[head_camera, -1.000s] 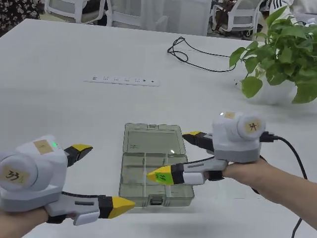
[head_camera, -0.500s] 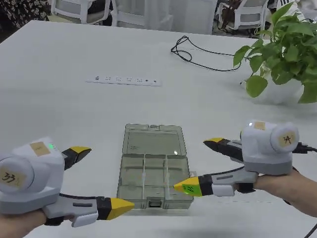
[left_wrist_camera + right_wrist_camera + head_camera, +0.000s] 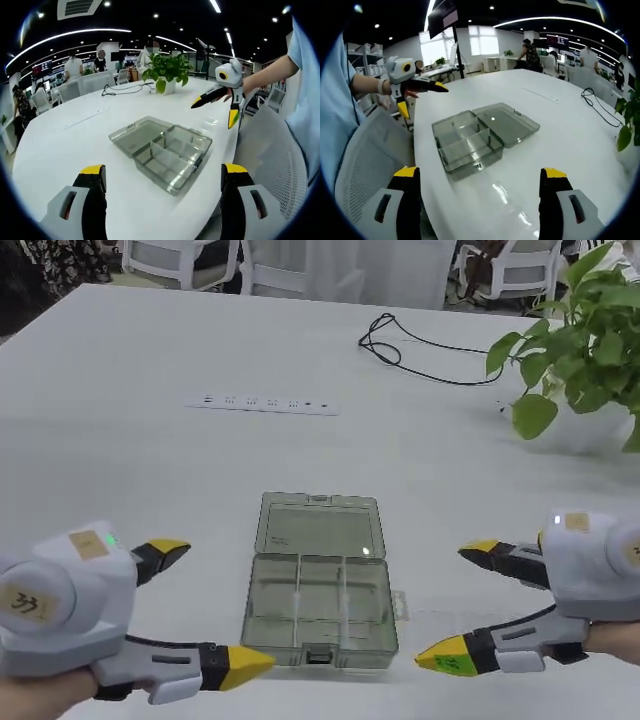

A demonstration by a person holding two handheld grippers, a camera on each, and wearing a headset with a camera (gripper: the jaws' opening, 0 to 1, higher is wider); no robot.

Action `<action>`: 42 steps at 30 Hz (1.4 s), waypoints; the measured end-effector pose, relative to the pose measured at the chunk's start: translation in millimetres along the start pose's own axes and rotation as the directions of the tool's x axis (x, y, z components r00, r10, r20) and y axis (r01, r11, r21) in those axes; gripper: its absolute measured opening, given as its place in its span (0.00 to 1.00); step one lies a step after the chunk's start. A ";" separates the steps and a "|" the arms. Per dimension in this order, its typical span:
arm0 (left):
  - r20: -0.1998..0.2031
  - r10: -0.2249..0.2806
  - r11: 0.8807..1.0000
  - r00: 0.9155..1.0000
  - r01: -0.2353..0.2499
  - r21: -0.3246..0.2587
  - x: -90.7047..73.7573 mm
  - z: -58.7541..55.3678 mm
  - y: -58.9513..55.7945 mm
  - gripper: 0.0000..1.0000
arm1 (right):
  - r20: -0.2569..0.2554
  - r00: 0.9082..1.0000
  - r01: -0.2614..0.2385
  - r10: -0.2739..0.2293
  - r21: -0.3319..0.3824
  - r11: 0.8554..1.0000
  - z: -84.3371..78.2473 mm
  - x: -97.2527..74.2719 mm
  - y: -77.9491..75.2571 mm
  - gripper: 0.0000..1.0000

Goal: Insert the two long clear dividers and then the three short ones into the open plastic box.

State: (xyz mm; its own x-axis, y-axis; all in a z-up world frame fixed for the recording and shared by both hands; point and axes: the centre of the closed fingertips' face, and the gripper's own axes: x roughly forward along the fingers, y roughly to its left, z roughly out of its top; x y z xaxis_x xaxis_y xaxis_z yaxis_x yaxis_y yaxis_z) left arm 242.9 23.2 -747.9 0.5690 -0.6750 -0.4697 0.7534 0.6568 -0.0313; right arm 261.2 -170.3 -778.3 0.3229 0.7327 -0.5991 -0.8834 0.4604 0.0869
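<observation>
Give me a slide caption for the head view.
Left claw and right claw, both open, flank the open plastic box with dividers fitted, on a white table.

The box (image 3: 270,645) is clear, smoke-tinted plastic, smooth and glossy, with a bright glint on its flat lid (image 3: 320,530). The dividers (image 3: 298,595) standing in it are the same clear plastic. The table (image 3: 130,350) has a smooth white top with a soft sheen. The left gripper (image 3: 212,606) and right gripper (image 3: 457,603) have smooth white plastic shells, matt black and yellow jaw tips and small paper-like stickers. The power strip (image 3: 262,403) is white plastic, the cable (image 3: 445,374) black and rubbery-looking, the leaves (image 3: 575,335) waxy.
</observation>
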 end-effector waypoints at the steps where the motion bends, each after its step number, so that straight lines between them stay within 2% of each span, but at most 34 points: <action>1: -0.002 0.000 1.000 1.000 0.000 0.001 -0.3 -0.5 0.0 0.98 | -0.015 1.000 -0.006 0.006 -0.010 1.000 -2.9 -0.2 0.3 0.99; 8: -0.020 0.003 1.000 1.000 -0.003 0.016 -2.6 -5.3 0.1 0.97 | -0.119 0.992 -0.054 0.042 -0.097 0.994 -17.6 4.1 -0.4 0.94; 10: -0.027 -0.001 1.000 1.000 0.001 0.020 -2.6 -7.3 -0.6 0.97 | -0.133 0.990 -0.064 0.049 -0.114 0.991 -18.8 5.7 -1.4 0.91; 14: -0.029 -0.001 1.000 1.000 0.002 0.023 -3.0 -8.2 -1.4 0.97 | -0.216 0.975 -0.101 0.060 -0.184 0.978 -29.5 8.6 -4.9 0.87; 17: -0.029 0.001 1.000 1.000 0.000 0.023 -3.6 -8.3 -1.6 0.97 | -0.251 0.966 -0.121 0.068 -0.204 0.971 -33.1 10.7 -7.1 0.83; 22: -0.029 -0.001 1.000 1.000 0.002 0.025 -4.4 -7.6 -2.6 0.97 | -0.330 0.940 -0.169 0.082 -0.245 0.955 -44.3 14.3 -9.7 0.74; 23: -0.031 -0.001 1.000 1.000 0.002 0.027 -4.4 -7.8 -2.8 0.97 | -0.352 0.933 -0.179 0.080 -0.258 0.949 -47.7 15.3 -10.1 0.72; 25: -0.033 -0.002 1.000 0.999 0.003 0.030 -4.6 -7.8 -3.2 0.97 | -0.369 0.925 -0.203 0.096 -0.265 0.943 -50.9 17.4 -7.6 0.70; 26: -0.033 -0.002 1.000 0.999 0.003 0.030 -4.6 -7.5 -3.5 0.97 | -0.383 0.919 -0.211 0.095 -0.271 0.939 -53.1 18.3 -7.8 0.68; 27: -0.032 -0.002 1.000 0.999 0.003 0.030 -4.7 -7.1 -3.7 0.97 | -0.404 0.909 -0.225 0.100 -0.277 0.934 -56.6 19.4 -7.1 0.66; 31: -0.037 -0.001 0.999 0.999 0.003 0.033 -4.7 -8.2 -3.9 0.97 | -0.436 0.895 -0.240 0.097 -0.287 0.927 -62.8 23.4 -9.4 0.61; 34: -0.038 -0.002 0.999 0.999 0.003 0.034 -5.4 -8.3 -4.5 0.97 | -0.469 0.878 -0.260 0.096 -0.299 0.918 -67.4 25.3 -12.0 0.55; 37: -0.036 -0.001 0.999 0.999 0.002 0.032 -5.7 -8.4 -4.5 0.97 | -0.486 0.869 -0.266 0.091 -0.304 0.915 -68.9 26.1 -13.9 0.50; 42: -0.036 -0.002 1.000 0.999 0.003 0.031 -5.6 -9.1 -5.4 0.97 | -0.520 0.851 -0.289 0.079 -0.336 0.896 -72.1 27.2 -15.9 0.44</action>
State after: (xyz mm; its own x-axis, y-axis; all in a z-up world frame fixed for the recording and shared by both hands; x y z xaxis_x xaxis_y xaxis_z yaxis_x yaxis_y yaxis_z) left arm 232.6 26.5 -753.2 0.5555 -0.6635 -0.5012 0.7647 0.6444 -0.0056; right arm 259.6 -193.9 -853.4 0.0283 0.3993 -0.9164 -0.9993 0.0327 -0.0166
